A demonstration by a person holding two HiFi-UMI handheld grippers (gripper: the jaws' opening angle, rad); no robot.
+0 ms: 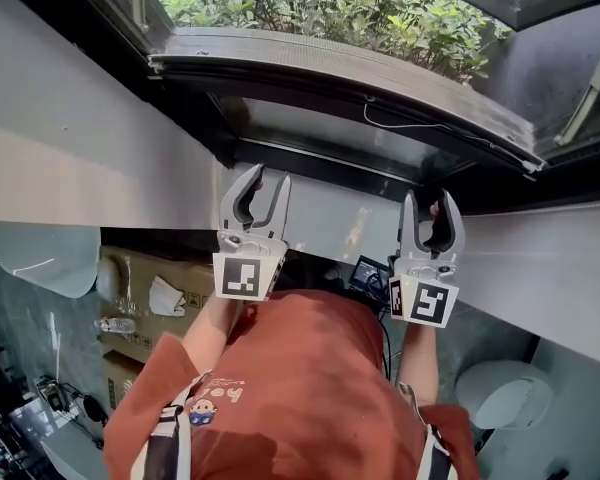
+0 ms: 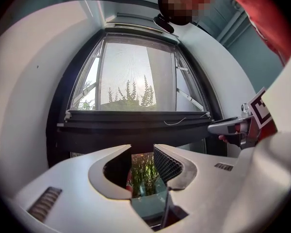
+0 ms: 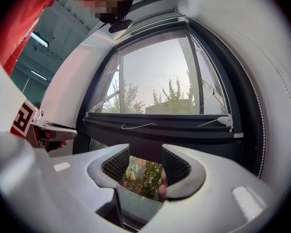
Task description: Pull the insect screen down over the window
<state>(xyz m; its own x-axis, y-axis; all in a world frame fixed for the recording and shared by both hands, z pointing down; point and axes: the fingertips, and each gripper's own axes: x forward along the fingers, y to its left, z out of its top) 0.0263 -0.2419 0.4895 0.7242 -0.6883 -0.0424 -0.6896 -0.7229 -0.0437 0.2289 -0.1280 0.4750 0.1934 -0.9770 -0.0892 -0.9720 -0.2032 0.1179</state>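
The insect screen's dark bottom bar (image 1: 350,80) runs across the window, with grey mesh (image 2: 131,72) stretched above it. Under the bar (image 2: 136,125) an uncovered gap shows green plants (image 2: 143,171). A thin white cord (image 3: 136,126) lies along the bar (image 3: 160,130). My left gripper (image 1: 267,175) points level at the frame just under the bar, and its jaws (image 2: 142,152) stand apart with only greenery between them. My right gripper (image 1: 429,198) sits further right at the same height. It is open (image 3: 144,152) too and touches nothing that I can see.
White wall panels (image 1: 70,148) flank the dark window frame on both sides. Outer sashes (image 1: 580,78) swing outward over bushes (image 1: 310,3). Cardboard boxes (image 1: 130,288) and cables sit on the floor at lower left. A pale round fitting (image 1: 500,393) is at lower right.
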